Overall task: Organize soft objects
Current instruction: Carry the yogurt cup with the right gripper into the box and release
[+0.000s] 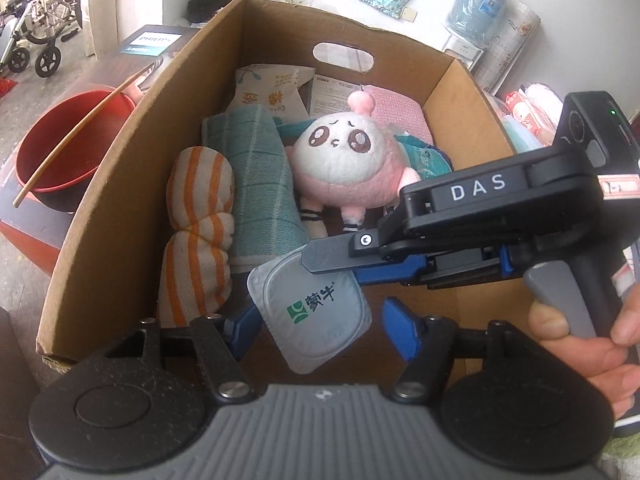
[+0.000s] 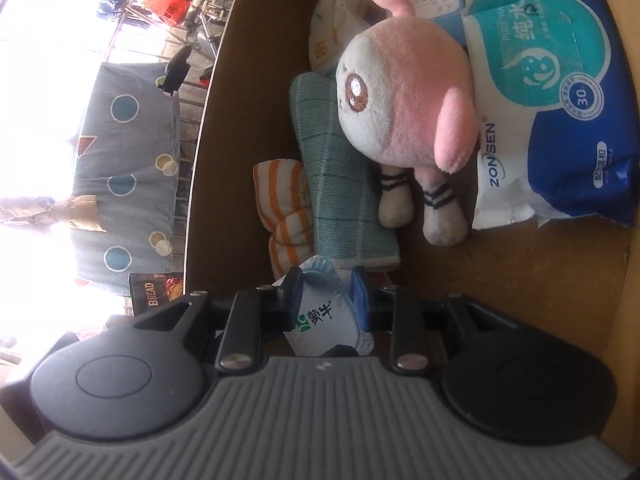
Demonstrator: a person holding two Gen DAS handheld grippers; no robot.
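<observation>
Inside the cardboard box (image 1: 120,152), low at its near end, the yogurt pouch (image 1: 316,312) is hanging pinched in the right gripper (image 2: 326,292) — the left wrist view is showing the left gripper (image 1: 320,328) standing wide, its fingers (image 1: 400,332) clear of the pouch. Only the right wrist view is showing the wet-wipes pack (image 2: 560,100) lying beside the pink plush toy (image 2: 404,92) — the left one is catching a red basin (image 1: 60,148) sitting outside the box.

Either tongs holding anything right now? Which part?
The right tongs pinch the white Mengniu pouch by its upper edge. The left tongs straddle the pouch's body with open fingers, not gripping.
</observation>
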